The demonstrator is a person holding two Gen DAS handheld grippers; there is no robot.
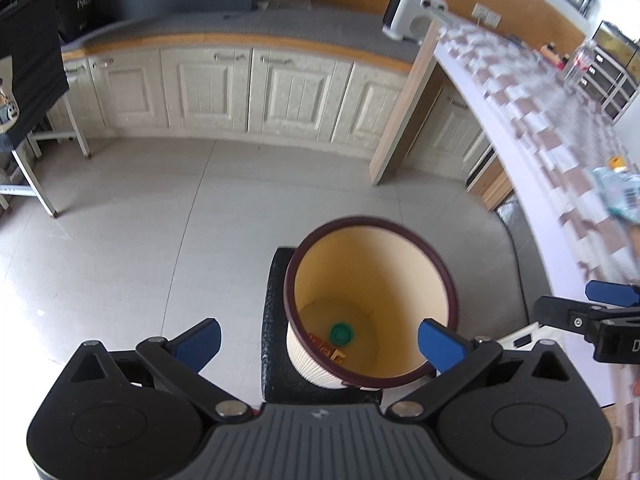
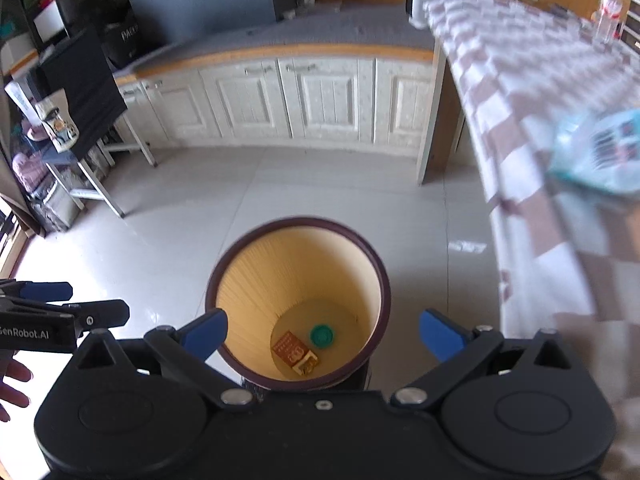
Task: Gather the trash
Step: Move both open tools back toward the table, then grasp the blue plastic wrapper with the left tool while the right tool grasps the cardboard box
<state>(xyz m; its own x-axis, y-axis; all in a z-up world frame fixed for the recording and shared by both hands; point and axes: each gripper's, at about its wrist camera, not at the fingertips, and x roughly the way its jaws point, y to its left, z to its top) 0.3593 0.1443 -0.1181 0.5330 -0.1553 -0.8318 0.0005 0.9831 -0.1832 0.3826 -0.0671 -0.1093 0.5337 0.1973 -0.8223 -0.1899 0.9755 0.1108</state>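
Right wrist view: our right claw [image 2: 322, 334] and left claw [image 1: 318, 344] gape wide, both holding nothing. The crumpled teal plastic wrapper [image 2: 596, 156] at 2 o'clock on the checked counter [image 2: 520, 80] looks light and slippery; we'd pinch a raised fold.

Bright daylight, floor [image 1: 120, 240] glare, perhaps motion-blurred tablecloth [image 2: 520, 80] edges.

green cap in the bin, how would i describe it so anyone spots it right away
Find the round cream bin with the dark rim, standing on the floor beside the checkered table. On its bottom lies the green cap, next to an orange wrapper; it is the only round, green piece there.
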